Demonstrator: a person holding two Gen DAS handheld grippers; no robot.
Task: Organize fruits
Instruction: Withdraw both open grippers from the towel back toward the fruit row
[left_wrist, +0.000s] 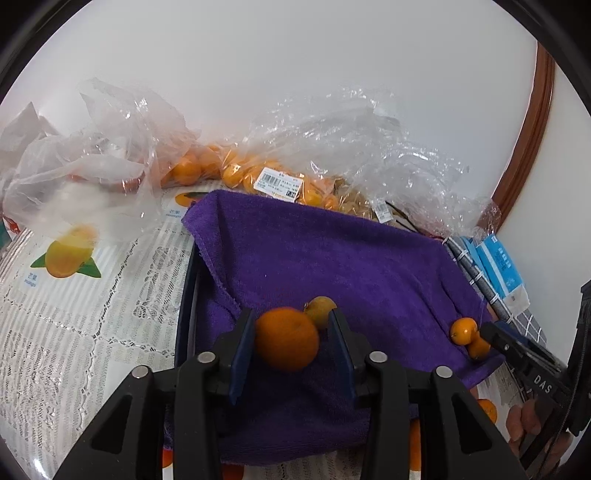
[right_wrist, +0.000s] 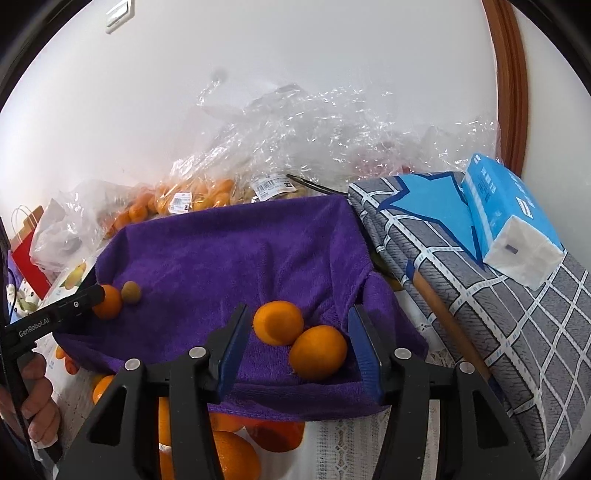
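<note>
A purple towel (left_wrist: 332, 251) lines a dark-rimmed tray (left_wrist: 188, 295). My left gripper (left_wrist: 291, 317) is open around an orange (left_wrist: 287, 338) lying on the towel; the left pad is at its side and the right pad stands clear. A small yellow-green fruit (left_wrist: 320, 310) sits just behind it. In the right wrist view my right gripper (right_wrist: 299, 310) is open, with two oranges (right_wrist: 277, 322) (right_wrist: 318, 352) on the towel (right_wrist: 229, 251) between its pads, not squeezed. The left gripper (right_wrist: 98, 293) shows at the far left of that view beside its orange (right_wrist: 107, 301).
Clear plastic bags of small oranges (left_wrist: 266, 173) lie behind the tray. A blue tissue pack (right_wrist: 509, 218) rests on a grey checked cloth (right_wrist: 498, 314) at right. Loose oranges (right_wrist: 229, 454) lie in front of the towel. A lace tablecloth (left_wrist: 66, 314) covers the left. A hand (right_wrist: 37, 398) grips the left handle.
</note>
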